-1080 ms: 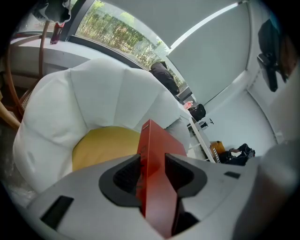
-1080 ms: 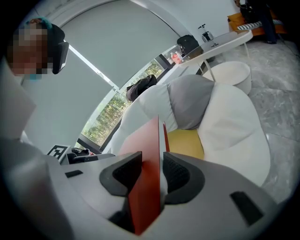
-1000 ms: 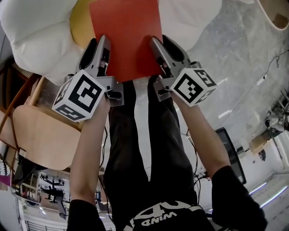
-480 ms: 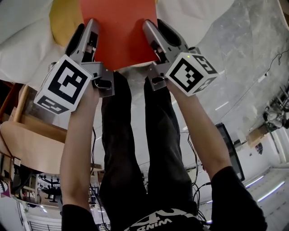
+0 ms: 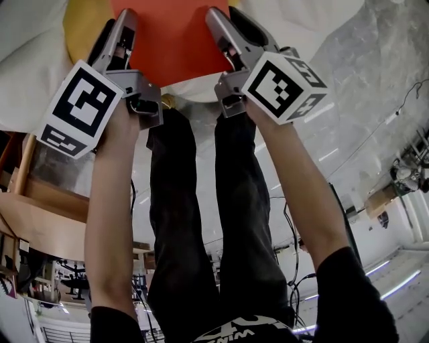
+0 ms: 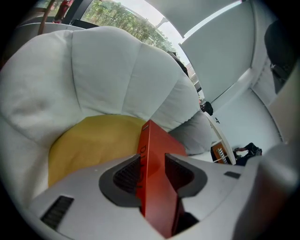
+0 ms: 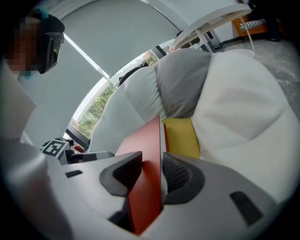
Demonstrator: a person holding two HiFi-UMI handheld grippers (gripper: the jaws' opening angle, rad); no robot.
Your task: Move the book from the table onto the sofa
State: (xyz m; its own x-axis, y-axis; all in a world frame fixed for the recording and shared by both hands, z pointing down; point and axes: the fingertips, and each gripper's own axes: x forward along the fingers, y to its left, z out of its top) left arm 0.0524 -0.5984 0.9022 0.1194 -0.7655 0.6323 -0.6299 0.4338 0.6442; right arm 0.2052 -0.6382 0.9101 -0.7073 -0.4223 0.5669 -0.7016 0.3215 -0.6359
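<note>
A thin red book (image 5: 171, 37) is held flat between my two grippers, over the yellow seat cushion (image 5: 84, 23) of a white sofa (image 5: 27, 60). My left gripper (image 5: 126, 17) is shut on the book's left edge, the spine. In the left gripper view the book (image 6: 157, 150) stands edge-on between the pads of that gripper (image 6: 152, 166), with the yellow cushion (image 6: 89, 140) behind it. My right gripper (image 5: 213, 17) is shut on the book's right edge. The right gripper view shows the book (image 7: 143, 140) clamped in the right gripper (image 7: 151, 171). The book's far end is cut off in the head view.
Puffy white back cushions (image 6: 93, 70) and a grey cushion (image 7: 180, 79) ring the seat. A white round side table (image 7: 211, 21) stands behind the sofa. Wooden furniture (image 5: 40, 214) is at the left, marble floor (image 5: 362, 80) at the right. The person's legs (image 5: 194, 201) are below the grippers.
Both grippers and the book have moved together toward the top of the head view, lower over the yellow cushion. The grip on the book is unchanged.
</note>
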